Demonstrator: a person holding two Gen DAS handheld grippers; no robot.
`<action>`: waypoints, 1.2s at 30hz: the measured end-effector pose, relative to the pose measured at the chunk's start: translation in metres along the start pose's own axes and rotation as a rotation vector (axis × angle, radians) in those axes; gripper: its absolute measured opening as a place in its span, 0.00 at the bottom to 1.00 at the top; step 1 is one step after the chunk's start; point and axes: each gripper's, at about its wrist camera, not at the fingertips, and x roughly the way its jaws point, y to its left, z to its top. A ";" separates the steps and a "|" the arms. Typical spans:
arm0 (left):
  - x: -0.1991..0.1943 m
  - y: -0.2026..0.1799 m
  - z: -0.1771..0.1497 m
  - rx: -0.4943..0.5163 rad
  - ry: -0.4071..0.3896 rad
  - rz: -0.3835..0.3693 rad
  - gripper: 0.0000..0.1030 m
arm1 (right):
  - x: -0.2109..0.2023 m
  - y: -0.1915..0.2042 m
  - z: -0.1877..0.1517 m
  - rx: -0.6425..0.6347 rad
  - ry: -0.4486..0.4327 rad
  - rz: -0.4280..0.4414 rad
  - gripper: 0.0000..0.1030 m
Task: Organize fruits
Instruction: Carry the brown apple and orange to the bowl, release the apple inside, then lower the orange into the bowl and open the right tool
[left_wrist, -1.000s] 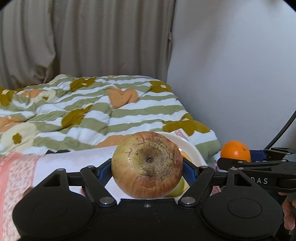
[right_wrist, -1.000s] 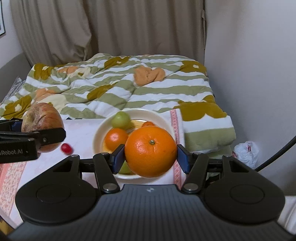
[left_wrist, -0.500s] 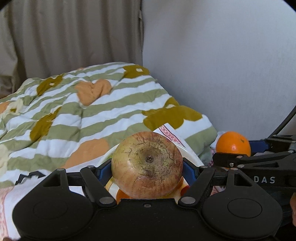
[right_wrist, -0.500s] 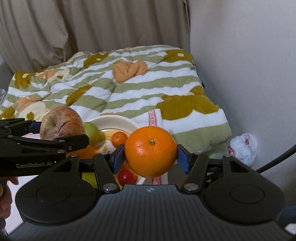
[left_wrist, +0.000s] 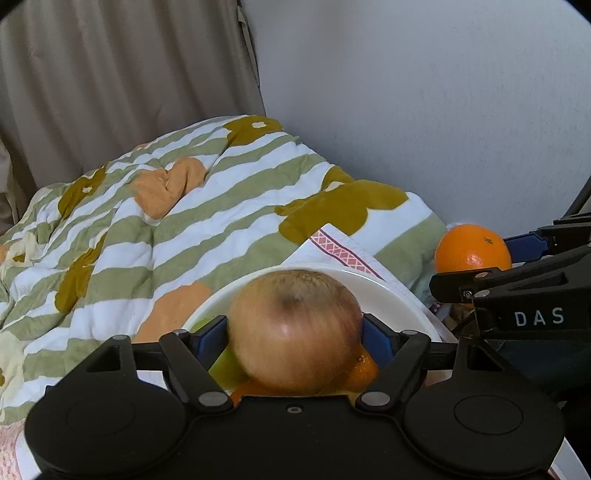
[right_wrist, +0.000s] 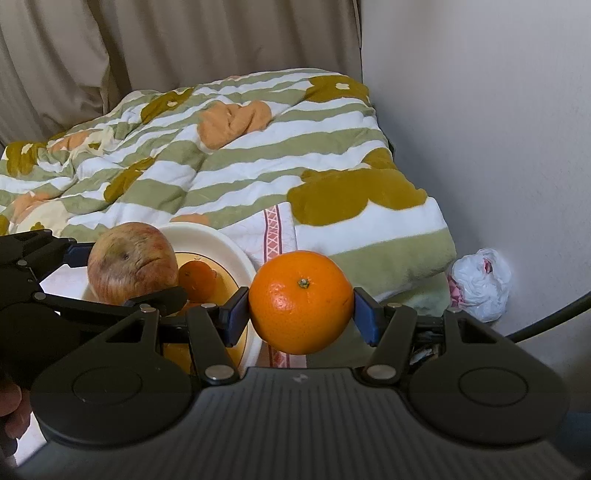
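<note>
My left gripper (left_wrist: 295, 336) has its jaws parted, and a wrinkled red-yellow apple (left_wrist: 295, 328) sits blurred between the blue pads, over a white plate (left_wrist: 399, 299). The apple (right_wrist: 131, 262) also shows in the right wrist view, over the plate (right_wrist: 225, 247), which holds a small orange (right_wrist: 197, 280). My right gripper (right_wrist: 301, 312) is shut on a large orange (right_wrist: 301, 301), held right of the plate. That orange (left_wrist: 472, 251) shows at the right of the left wrist view.
The plate rests on a white cloth with a pink border (right_wrist: 273, 229) on a bed. A green-striped floral quilt (right_wrist: 221, 166) lies behind it. A wall (right_wrist: 480, 110) stands on the right, with a crumpled plastic bag (right_wrist: 480, 284) at its foot.
The left jaws have parted and the apple has rolled and dropped lower between the pads, blurred. Both grippers have moved right over the plate. The right gripper keeps its orange.
</note>
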 end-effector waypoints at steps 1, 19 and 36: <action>-0.002 0.001 -0.001 0.004 -0.009 0.009 0.88 | 0.001 0.000 0.001 -0.002 0.000 -0.001 0.72; -0.047 0.046 -0.001 -0.206 -0.057 0.000 0.97 | 0.007 0.008 0.004 -0.067 0.014 0.057 0.72; -0.074 0.082 -0.037 -0.370 -0.031 0.086 0.97 | 0.019 0.032 -0.002 -0.241 0.000 0.146 0.72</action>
